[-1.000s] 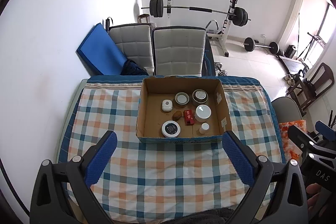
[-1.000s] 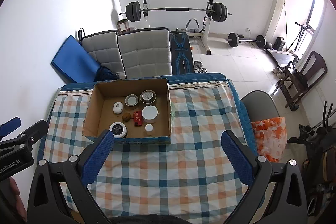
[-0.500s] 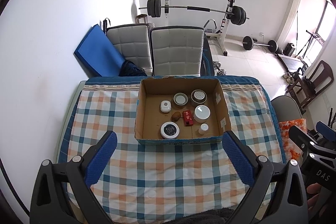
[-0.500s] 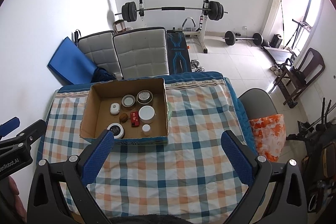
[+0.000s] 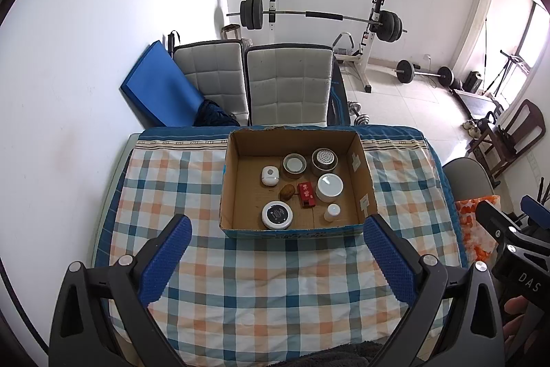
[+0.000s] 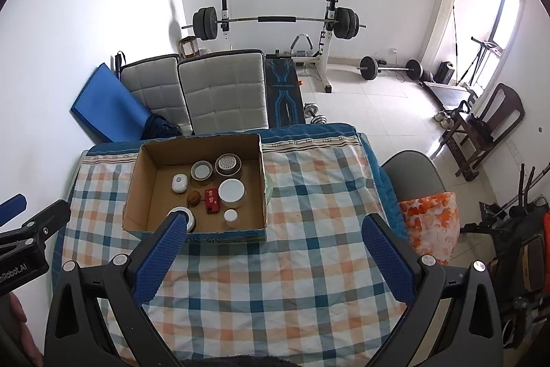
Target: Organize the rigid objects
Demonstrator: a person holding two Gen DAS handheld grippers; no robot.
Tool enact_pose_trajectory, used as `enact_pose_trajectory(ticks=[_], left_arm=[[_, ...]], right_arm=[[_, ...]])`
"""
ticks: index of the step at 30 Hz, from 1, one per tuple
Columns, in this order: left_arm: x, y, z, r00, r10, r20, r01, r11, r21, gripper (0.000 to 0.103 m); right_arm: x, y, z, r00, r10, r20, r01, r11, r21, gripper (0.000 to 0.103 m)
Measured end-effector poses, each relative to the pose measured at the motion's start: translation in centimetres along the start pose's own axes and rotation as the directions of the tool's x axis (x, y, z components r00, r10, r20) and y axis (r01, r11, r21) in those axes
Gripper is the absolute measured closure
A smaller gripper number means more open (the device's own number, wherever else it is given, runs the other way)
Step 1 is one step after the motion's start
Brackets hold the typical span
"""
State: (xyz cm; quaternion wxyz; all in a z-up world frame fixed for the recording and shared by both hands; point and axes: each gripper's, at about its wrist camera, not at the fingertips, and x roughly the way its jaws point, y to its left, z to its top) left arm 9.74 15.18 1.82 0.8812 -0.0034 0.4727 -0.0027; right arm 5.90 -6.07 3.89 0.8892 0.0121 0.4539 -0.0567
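Observation:
An open cardboard box stands on the far half of a checked tablecloth. Inside lie several small items: a white round device, two round tins, a white lid, a red packet, a brown nut-like lump, a black-faced white disc and a small white bottle. My left gripper is open and empty, high above the near side of the table. My right gripper is open and empty, to the right of the box.
The table is covered by the checked cloth. Two grey padded chairs stand behind it, with a blue mat against the wall. A barbell rack stands farther back. A grey chair with an orange bag stands at the right.
Both grippers have risen and drawn back a little, so the table and box look smaller. Both stay open and empty. Nothing in the box has moved.

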Motion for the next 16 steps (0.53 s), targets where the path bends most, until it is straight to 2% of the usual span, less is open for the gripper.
enact_pose_trajectory(ticks=[16], left_arm=[[0.5, -0.2, 1.0, 1.0, -0.008, 0.019, 0.008, 1.0, 0.007, 0.0]], right_arm=[[-0.2, -0.2, 0.1, 1.0, -0.001, 0.008, 0.001, 1.0, 0.011, 0.0]])
